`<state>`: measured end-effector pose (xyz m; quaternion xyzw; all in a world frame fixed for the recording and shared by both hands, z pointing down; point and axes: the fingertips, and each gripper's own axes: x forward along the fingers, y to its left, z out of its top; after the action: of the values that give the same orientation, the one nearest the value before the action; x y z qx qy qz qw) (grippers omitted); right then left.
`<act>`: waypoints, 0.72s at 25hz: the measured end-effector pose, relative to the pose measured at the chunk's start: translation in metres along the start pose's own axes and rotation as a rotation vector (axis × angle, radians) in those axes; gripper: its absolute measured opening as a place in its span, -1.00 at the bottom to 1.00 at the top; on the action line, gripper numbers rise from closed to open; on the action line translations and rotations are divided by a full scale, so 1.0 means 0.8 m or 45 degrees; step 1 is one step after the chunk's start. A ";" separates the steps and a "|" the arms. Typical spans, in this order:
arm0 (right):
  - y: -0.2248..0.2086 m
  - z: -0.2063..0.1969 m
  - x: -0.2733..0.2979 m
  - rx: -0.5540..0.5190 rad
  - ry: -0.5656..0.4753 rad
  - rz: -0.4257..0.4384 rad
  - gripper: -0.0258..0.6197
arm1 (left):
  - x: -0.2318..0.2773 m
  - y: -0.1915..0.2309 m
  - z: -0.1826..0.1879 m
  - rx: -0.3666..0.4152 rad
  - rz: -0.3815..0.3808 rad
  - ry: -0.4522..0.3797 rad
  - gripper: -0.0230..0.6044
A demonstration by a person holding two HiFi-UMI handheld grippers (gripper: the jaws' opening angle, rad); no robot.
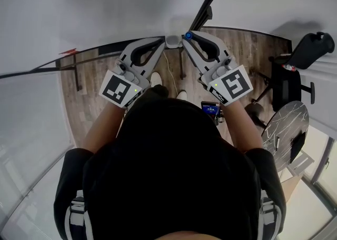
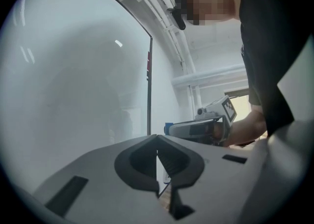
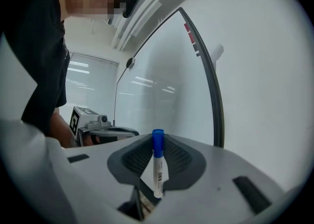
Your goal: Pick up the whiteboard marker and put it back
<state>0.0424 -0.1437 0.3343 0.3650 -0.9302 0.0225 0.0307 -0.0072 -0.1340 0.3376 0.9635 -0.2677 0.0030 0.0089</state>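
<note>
While the right gripper (image 3: 157, 140) clamps the marker (image 3: 158, 169) upright, cap uppermost, the whiteboard (image 3: 162, 88) lies straight ahead; the left gripper (image 2: 157, 138) is clenched, empty.

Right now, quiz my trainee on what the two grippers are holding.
1. True or false: the left gripper has its fingers shut on the marker.
2. Pick one: the marker's cap is A red, B blue, C green.
3. Fill in: the right gripper holds the marker up in front of a ____.

Key: 1 false, the right gripper holds it and the left is shut on nothing. 2 B. 3 whiteboard.
</note>
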 end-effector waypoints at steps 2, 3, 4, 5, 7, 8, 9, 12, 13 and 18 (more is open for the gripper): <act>0.006 0.008 -0.007 0.003 -0.005 0.020 -0.73 | 0.000 -0.008 0.007 0.016 -0.005 0.018 -0.92; 0.008 0.011 -0.010 0.000 -0.003 0.028 -0.73 | 0.000 -0.012 0.010 0.031 -0.007 0.023 -0.92; 0.011 0.013 -0.013 -0.004 -0.001 0.034 -0.73 | 0.000 -0.015 0.011 0.046 -0.005 0.026 -0.92; 0.013 0.014 -0.017 -0.007 0.001 0.038 -0.73 | -0.001 -0.017 0.012 0.057 -0.001 0.028 -0.92; 0.016 0.013 -0.024 -0.008 0.004 0.043 -0.73 | -0.001 -0.023 0.011 0.059 0.012 0.028 -0.92; 0.018 0.013 -0.029 -0.007 0.006 0.045 -0.73 | -0.001 -0.026 0.010 0.055 0.017 0.028 -0.92; 0.019 0.011 -0.033 -0.006 0.009 0.046 -0.73 | -0.001 -0.029 0.010 0.051 0.022 0.028 -0.92; 0.025 0.007 -0.042 -0.004 0.012 0.055 -0.73 | -0.003 -0.036 0.007 0.042 0.032 0.029 -0.92; 0.027 0.005 -0.046 -0.006 0.010 0.060 -0.73 | -0.004 -0.039 0.007 0.040 0.035 0.028 -0.92; 0.038 -0.003 -0.061 0.009 0.000 0.086 -0.73 | -0.009 -0.055 0.004 0.043 0.052 0.029 -0.92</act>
<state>0.0571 -0.0882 0.3325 0.3334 -0.9420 0.0267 0.0287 0.0095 -0.0926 0.3339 0.9577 -0.2870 0.0187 -0.0045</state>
